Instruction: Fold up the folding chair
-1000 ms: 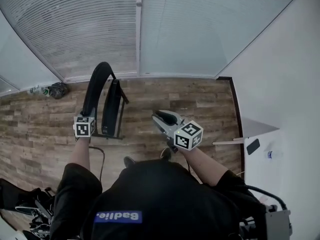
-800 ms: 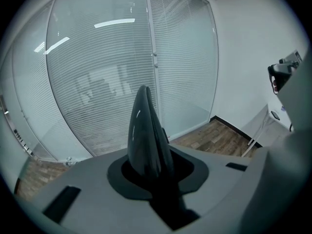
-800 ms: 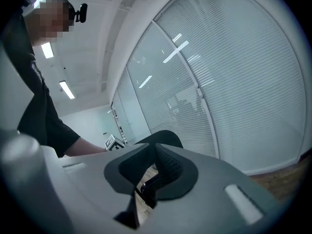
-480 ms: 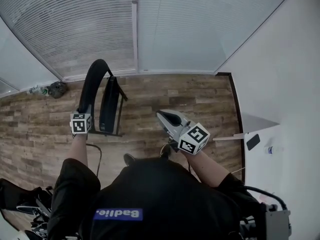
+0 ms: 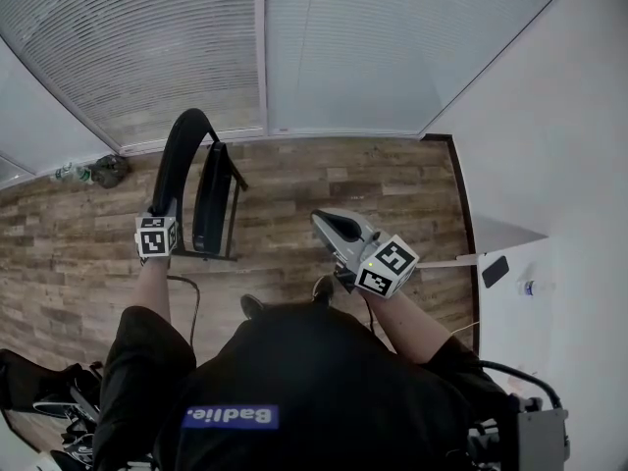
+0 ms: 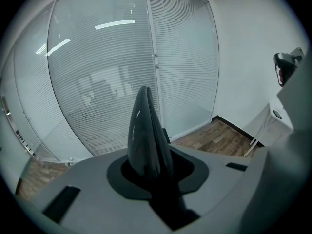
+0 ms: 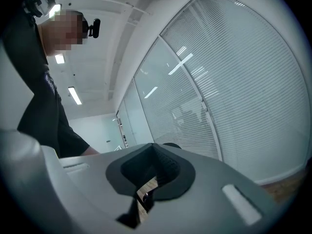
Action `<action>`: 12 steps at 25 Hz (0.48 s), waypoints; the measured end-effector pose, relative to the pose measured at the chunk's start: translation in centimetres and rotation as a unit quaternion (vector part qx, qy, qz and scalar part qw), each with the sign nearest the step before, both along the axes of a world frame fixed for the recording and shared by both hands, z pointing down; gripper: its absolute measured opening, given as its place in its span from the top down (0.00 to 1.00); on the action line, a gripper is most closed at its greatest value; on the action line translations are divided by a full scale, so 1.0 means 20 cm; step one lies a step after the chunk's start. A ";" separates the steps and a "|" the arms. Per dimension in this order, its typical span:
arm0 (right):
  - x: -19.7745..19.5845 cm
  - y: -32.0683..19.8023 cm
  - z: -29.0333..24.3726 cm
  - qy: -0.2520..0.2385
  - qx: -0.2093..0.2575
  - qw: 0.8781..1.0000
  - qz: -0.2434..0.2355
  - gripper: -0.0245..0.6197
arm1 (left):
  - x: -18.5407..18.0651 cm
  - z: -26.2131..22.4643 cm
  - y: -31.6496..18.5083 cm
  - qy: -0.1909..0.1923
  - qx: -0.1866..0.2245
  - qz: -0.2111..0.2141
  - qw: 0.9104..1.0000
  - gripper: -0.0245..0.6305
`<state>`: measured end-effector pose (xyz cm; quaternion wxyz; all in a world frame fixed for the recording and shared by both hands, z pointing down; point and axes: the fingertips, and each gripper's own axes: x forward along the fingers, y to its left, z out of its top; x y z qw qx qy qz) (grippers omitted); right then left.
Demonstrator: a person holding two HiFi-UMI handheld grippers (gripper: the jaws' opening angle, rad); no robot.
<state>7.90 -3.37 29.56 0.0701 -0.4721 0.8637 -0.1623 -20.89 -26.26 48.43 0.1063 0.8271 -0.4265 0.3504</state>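
Note:
The black folding chair (image 5: pixel 211 199) stands on the wood floor with its seat folded flat up against the frame. My left gripper (image 5: pixel 160 216) is shut on the top of the curved black backrest (image 6: pixel 146 130), which rises between its jaws in the left gripper view. My right gripper (image 5: pixel 332 226) hovers to the right of the chair, apart from it and pointing roughly level. Its jaws (image 7: pixel 153 179) are shut with nothing between them.
A glass wall with blinds (image 5: pixel 265 47) runs behind the chair. A white table (image 5: pixel 510 292) at the right carries a phone (image 5: pixel 496 273) and a small bottle (image 5: pixel 530 288). A dark bag (image 5: pixel 108 171) lies by the glass at the left. Black gear (image 5: pixel 39 391) sits at the lower left.
My right gripper has lifted and drifted right, away from the chair. The left gripper keeps its hold on the backrest and the chair stands as before.

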 end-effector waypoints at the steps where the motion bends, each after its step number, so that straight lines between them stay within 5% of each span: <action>1: 0.00 0.00 0.00 -0.001 0.000 1.000 0.001 0.96 | 0.00 0.00 0.00 0.000 0.000 0.000 1.000 0.84; 12: 0.03 0.03 0.04 -0.014 -0.012 1.000 0.007 0.96 | 0.03 0.00 0.01 -0.003 0.001 -0.001 1.000 0.84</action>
